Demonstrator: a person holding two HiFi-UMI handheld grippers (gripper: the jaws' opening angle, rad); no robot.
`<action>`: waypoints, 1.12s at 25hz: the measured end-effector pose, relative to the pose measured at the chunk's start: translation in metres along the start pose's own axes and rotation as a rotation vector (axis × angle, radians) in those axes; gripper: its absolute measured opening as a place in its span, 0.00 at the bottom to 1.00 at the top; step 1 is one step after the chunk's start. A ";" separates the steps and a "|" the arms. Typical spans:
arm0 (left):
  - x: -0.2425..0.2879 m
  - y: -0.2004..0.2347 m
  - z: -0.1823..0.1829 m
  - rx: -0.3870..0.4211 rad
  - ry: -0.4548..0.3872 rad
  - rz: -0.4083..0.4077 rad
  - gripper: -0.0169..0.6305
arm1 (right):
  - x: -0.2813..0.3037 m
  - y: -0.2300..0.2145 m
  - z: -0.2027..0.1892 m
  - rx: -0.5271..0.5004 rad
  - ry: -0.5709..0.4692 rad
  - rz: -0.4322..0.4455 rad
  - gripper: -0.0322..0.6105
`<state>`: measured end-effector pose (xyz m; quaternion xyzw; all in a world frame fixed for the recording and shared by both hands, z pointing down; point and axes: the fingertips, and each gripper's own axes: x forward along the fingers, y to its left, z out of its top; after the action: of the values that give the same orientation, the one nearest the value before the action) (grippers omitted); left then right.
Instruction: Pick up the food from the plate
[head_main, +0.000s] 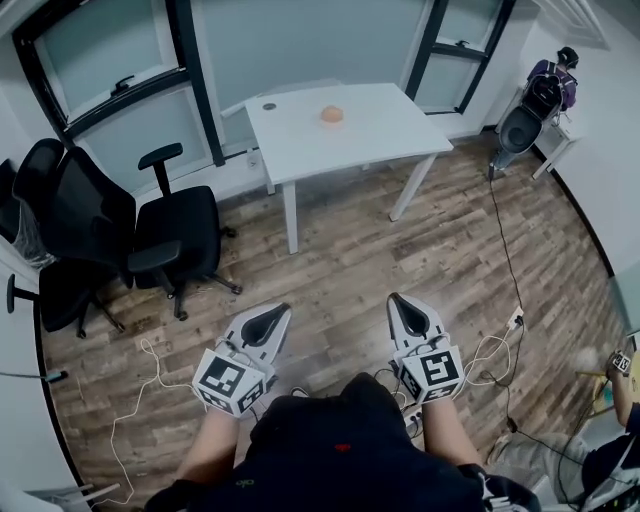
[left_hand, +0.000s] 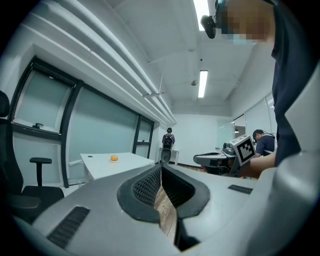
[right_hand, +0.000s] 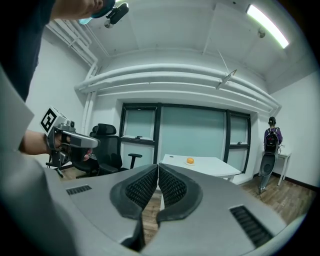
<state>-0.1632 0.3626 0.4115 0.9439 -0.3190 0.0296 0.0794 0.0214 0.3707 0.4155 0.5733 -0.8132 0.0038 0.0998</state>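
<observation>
Judging from how things lie, the approach is the step in hand, and nothing has been picked up yet; the food (head_main: 332, 115), a small orange piece, is seen at 12 o'clock in the head view, on a pale plate (right_hand: 190, 163) barely told from the white table (head_main: 380, 140) beneath it. The left gripper (head_main: 270, 318) and the right gripper (head_main: 403, 308) are held low at 6 o'clock over the wooden floor (head_main: 340, 250), well apart from the table; in each gripper view the jaws are pressed together with nothing between them. For the next move, the table must first be reached; black office chairs (head_main: 170, 235) at 9 o'clock and a cable (head_main: 500, 240) at 3 o'clock are best skirted; then one gripper's jaws would have to be parted and brought round the food.
</observation>
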 end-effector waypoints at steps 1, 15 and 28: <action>-0.002 0.003 0.000 -0.002 -0.003 -0.001 0.07 | 0.001 0.003 -0.001 -0.001 0.006 0.001 0.09; 0.035 0.054 -0.001 -0.017 0.007 0.041 0.07 | 0.084 -0.008 -0.007 0.010 0.026 0.090 0.09; 0.192 0.089 0.036 0.015 0.030 0.074 0.07 | 0.164 -0.156 -0.005 0.059 0.009 0.102 0.09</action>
<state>-0.0639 0.1722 0.4082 0.9315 -0.3524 0.0492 0.0759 0.1147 0.1648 0.4311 0.5339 -0.8405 0.0354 0.0860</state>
